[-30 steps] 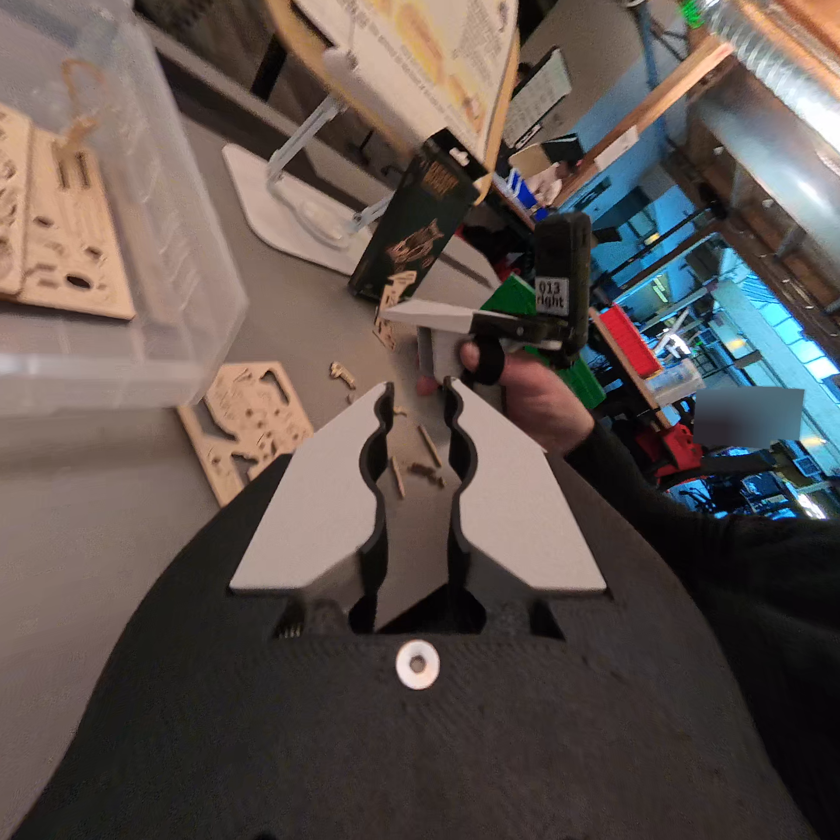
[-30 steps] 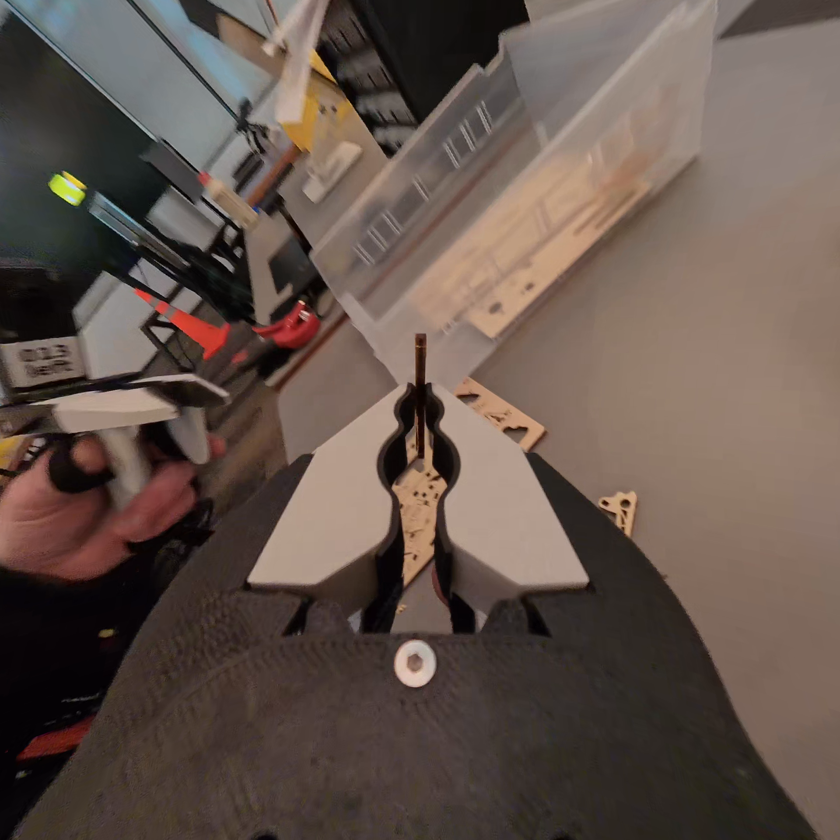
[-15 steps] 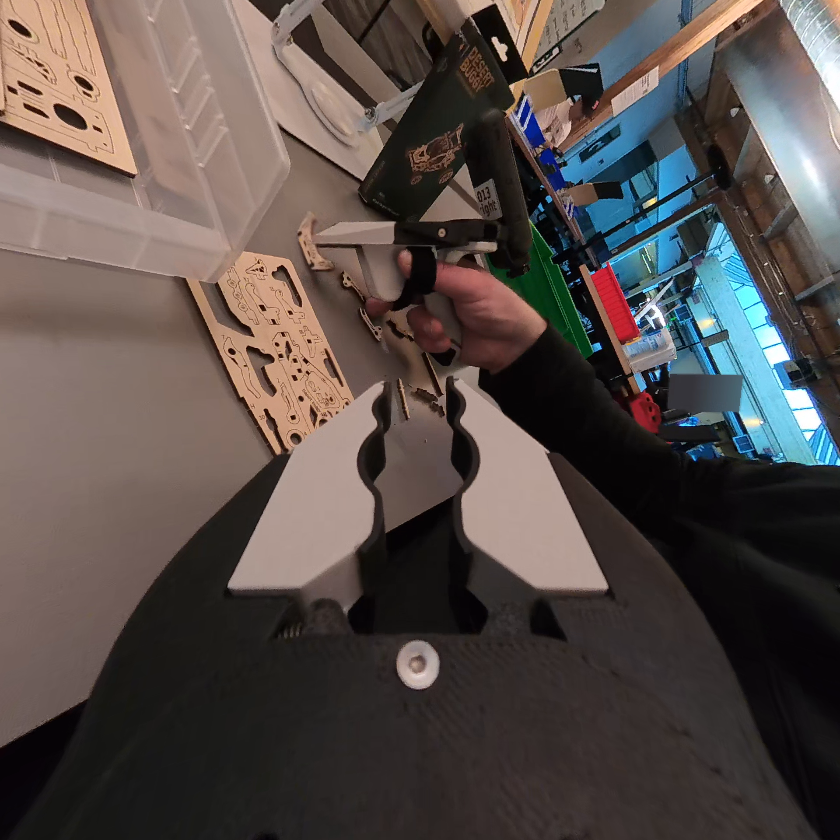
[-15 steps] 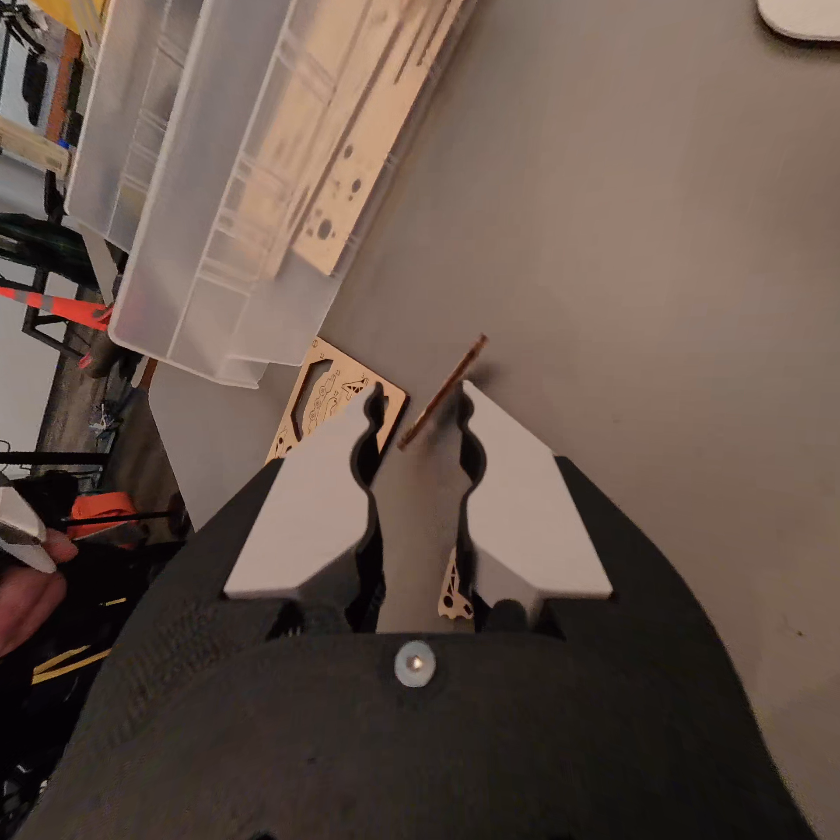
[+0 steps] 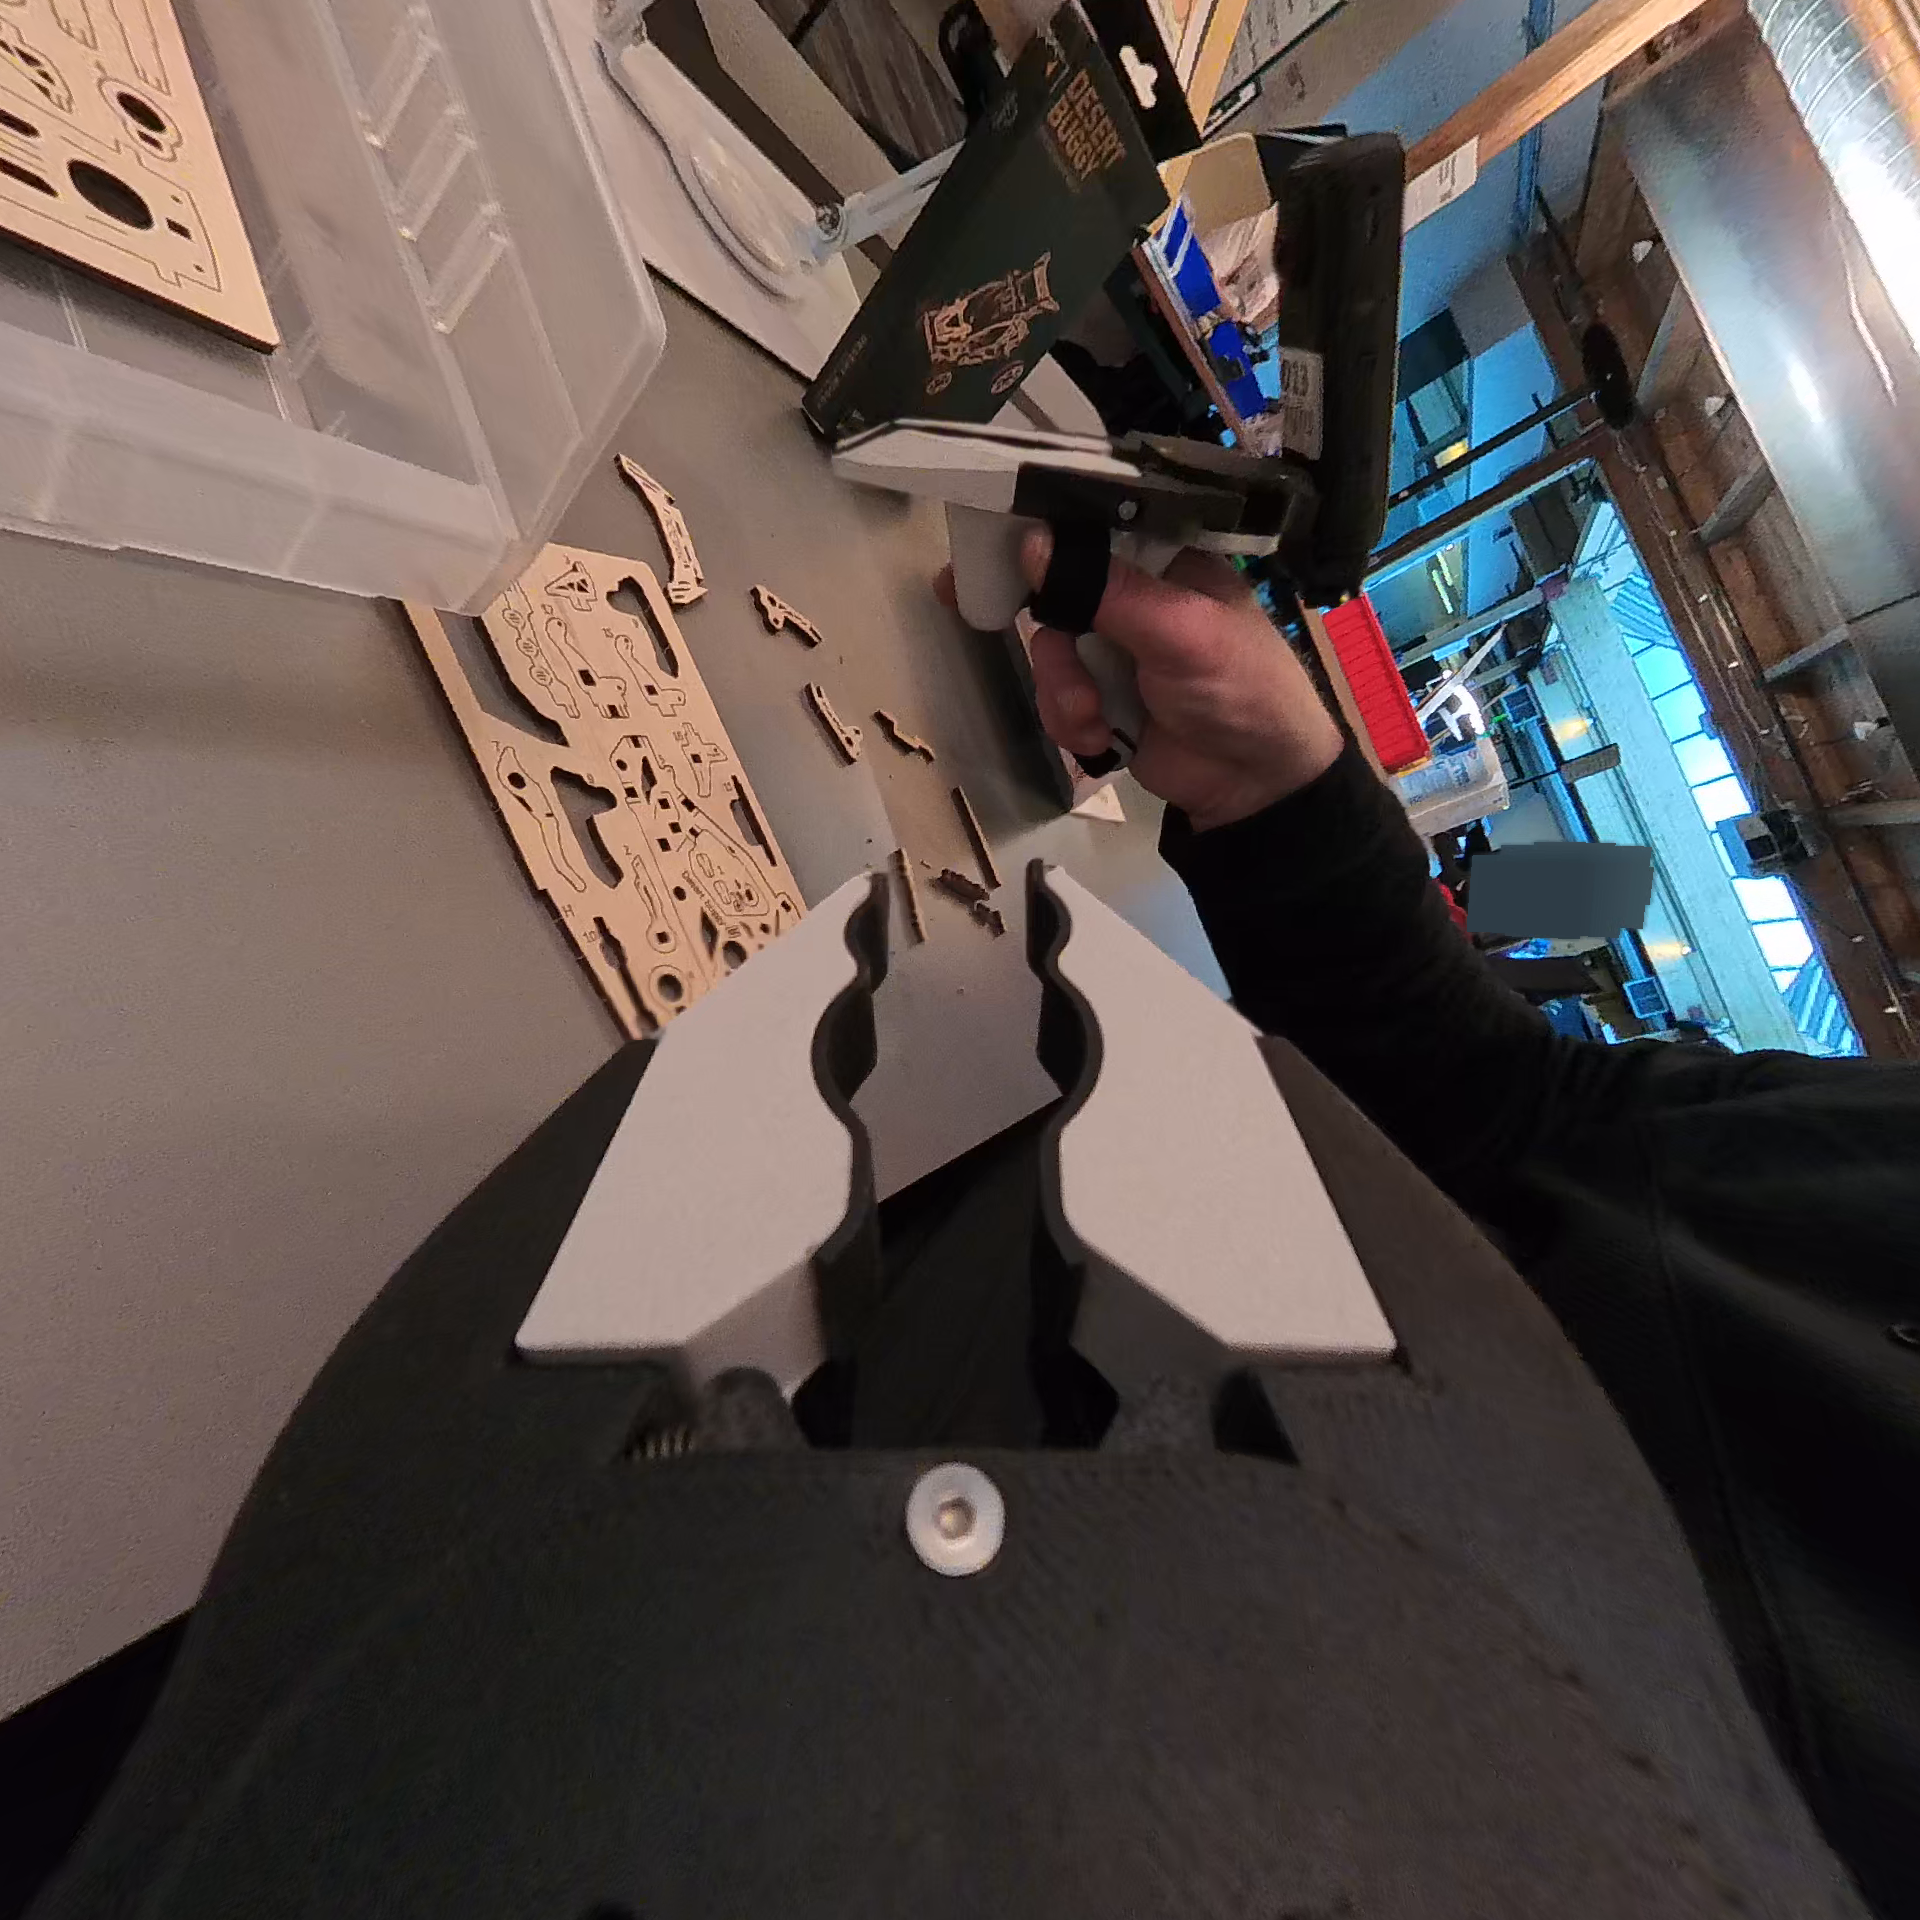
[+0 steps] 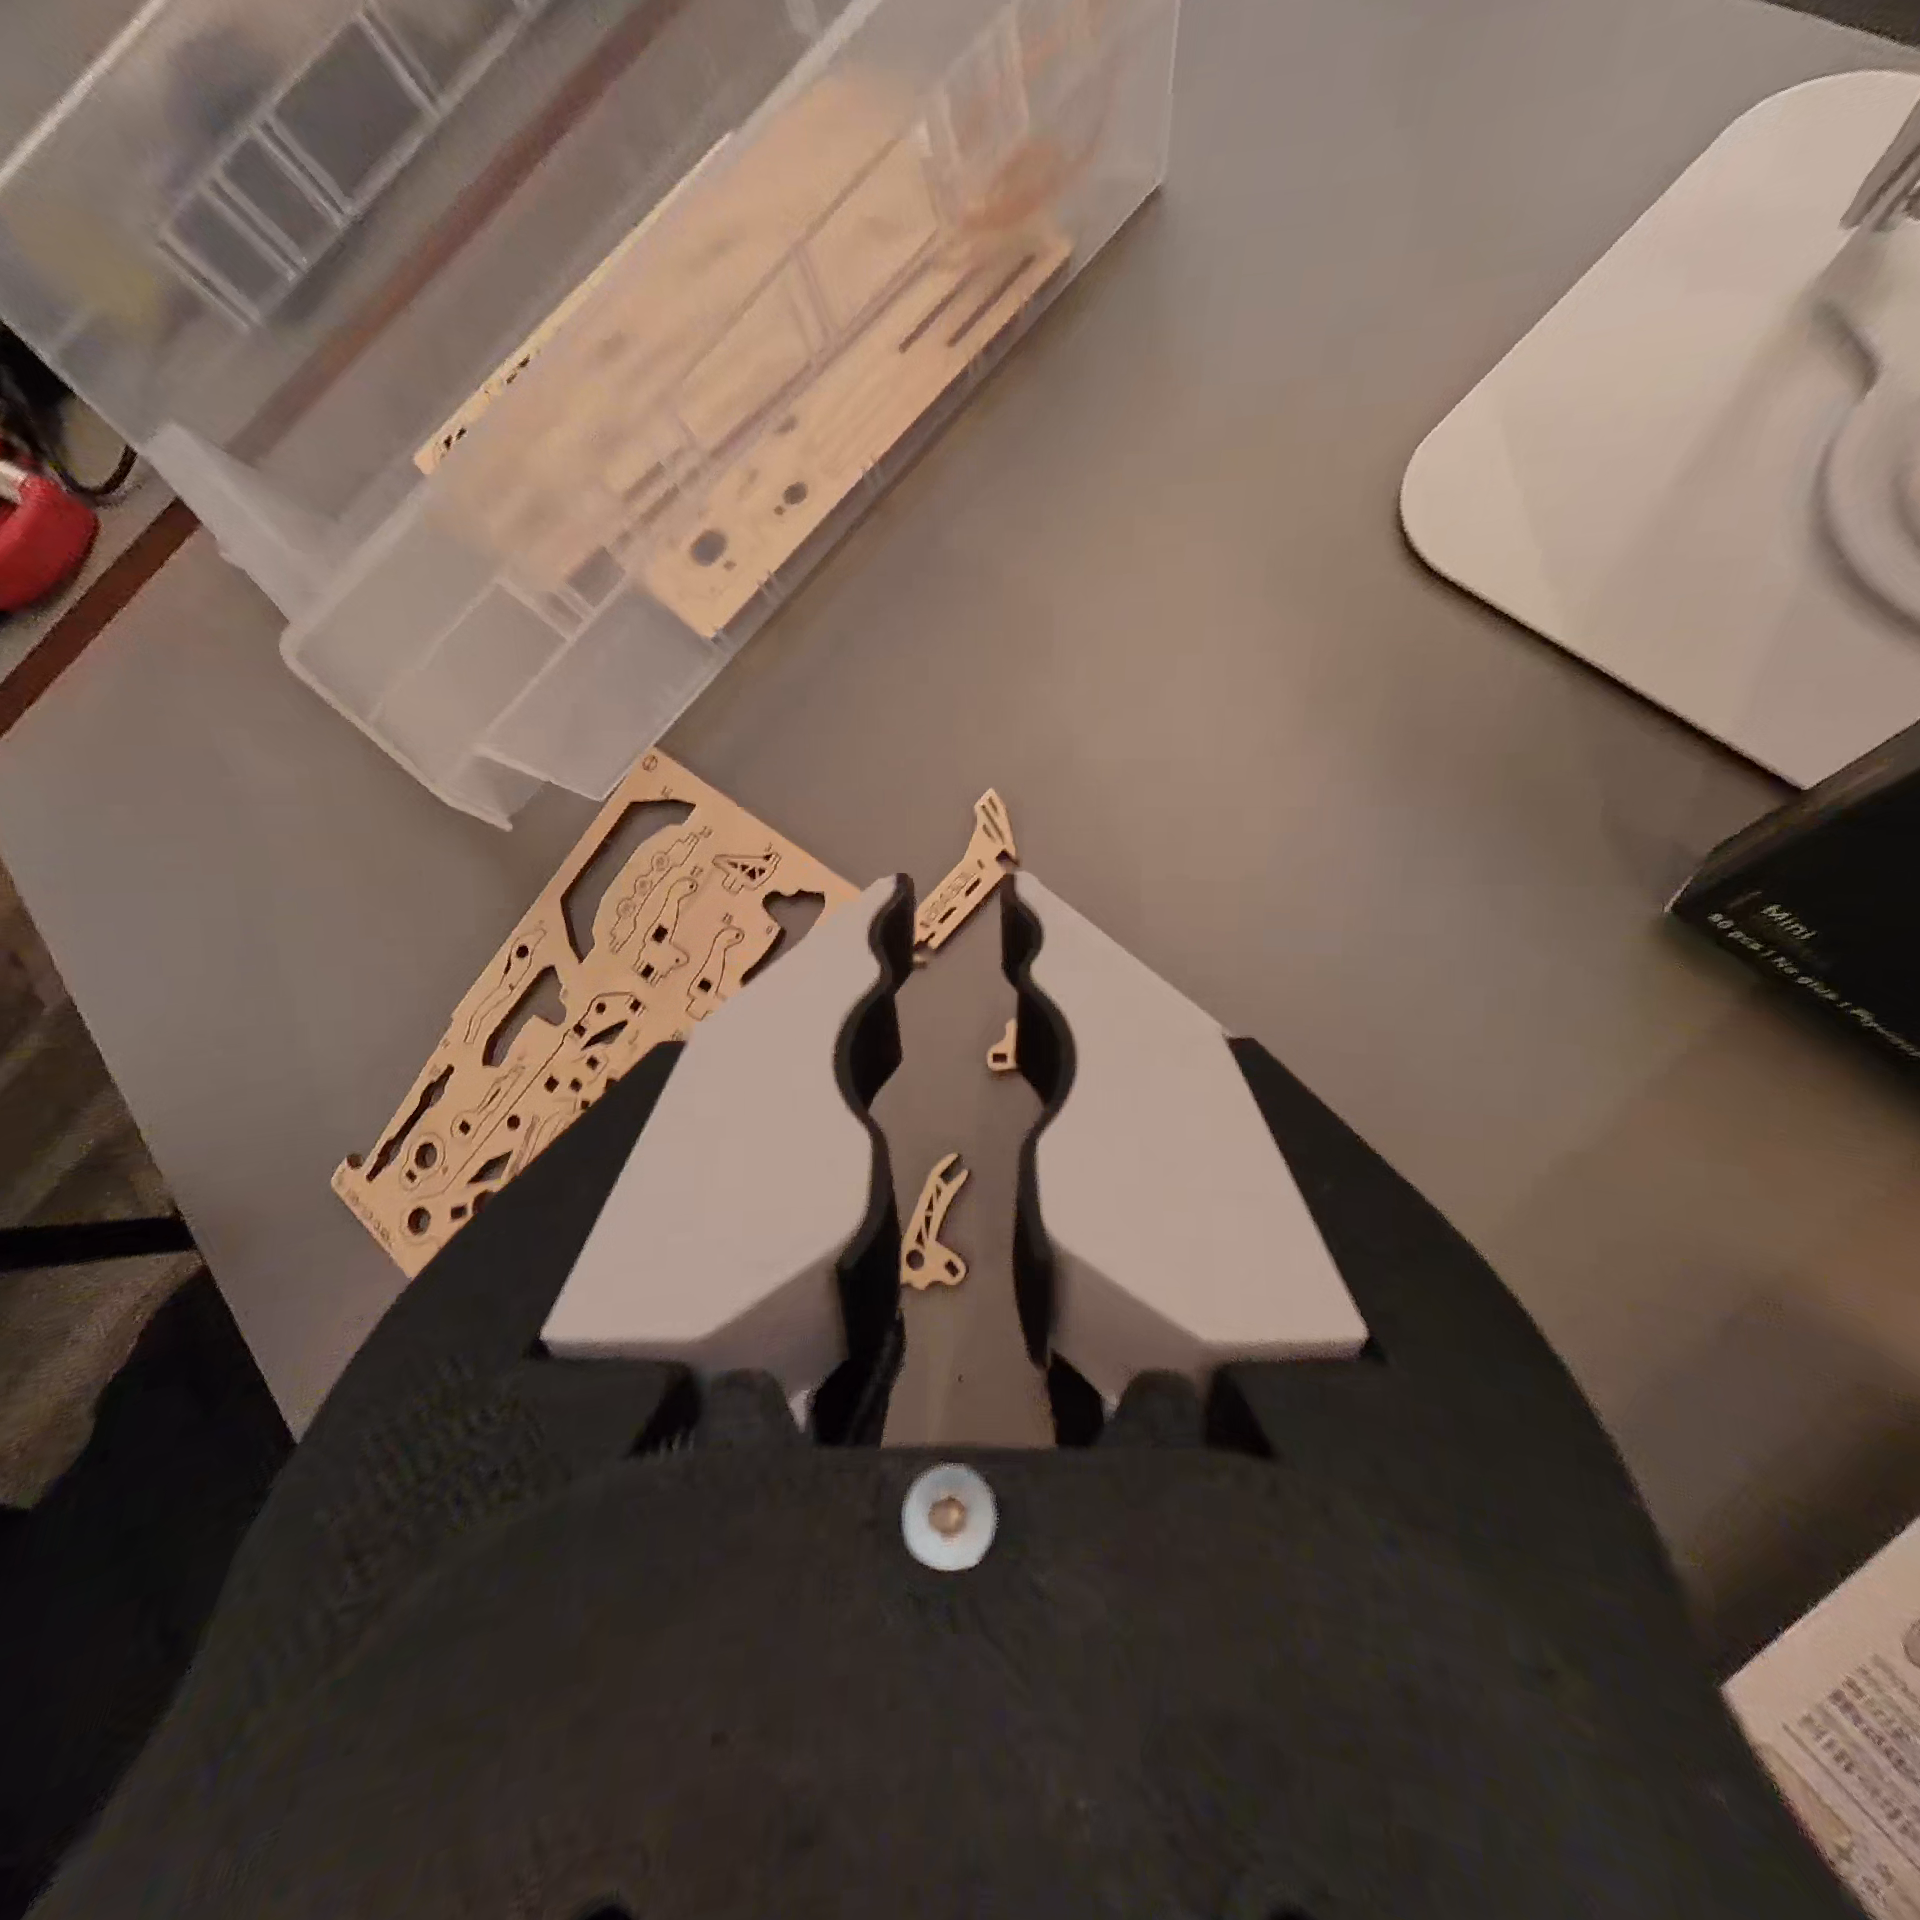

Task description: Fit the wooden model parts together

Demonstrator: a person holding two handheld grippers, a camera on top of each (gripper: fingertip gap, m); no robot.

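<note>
Two hand-held grippers with pale grey fingers and black wavy pads are over a grey table [image 6: 1299, 623]. Both stand spread with nothing pinched: the left gripper [image 5: 956, 883] has bare tabletop and loose bits showing between its pads, and the right gripper [image 6: 956, 894] hangs above a long flat pale wooden model part [image 6: 971, 883] that lies on the table, pads not pressing it. In the left wrist view a hand [image 5: 1174, 686] in a black sleeve holds the right gripper aloft, with a small white label on its black body.

Under the right gripper lie two more small cut wooden pieces [image 6: 935, 1221]. Just left sits one punched-out thin wooden sheet [image 6: 582, 1018] bearing small engraved numbers. Beyond it stands one clear plastic bin [image 6: 499, 623] with further sheets inside. To the right are a dark printed box [image 6: 1808, 914] with lettering, a white stand base [image 6: 1621, 499], and a printed paper's corner [image 6: 1839, 1704].
</note>
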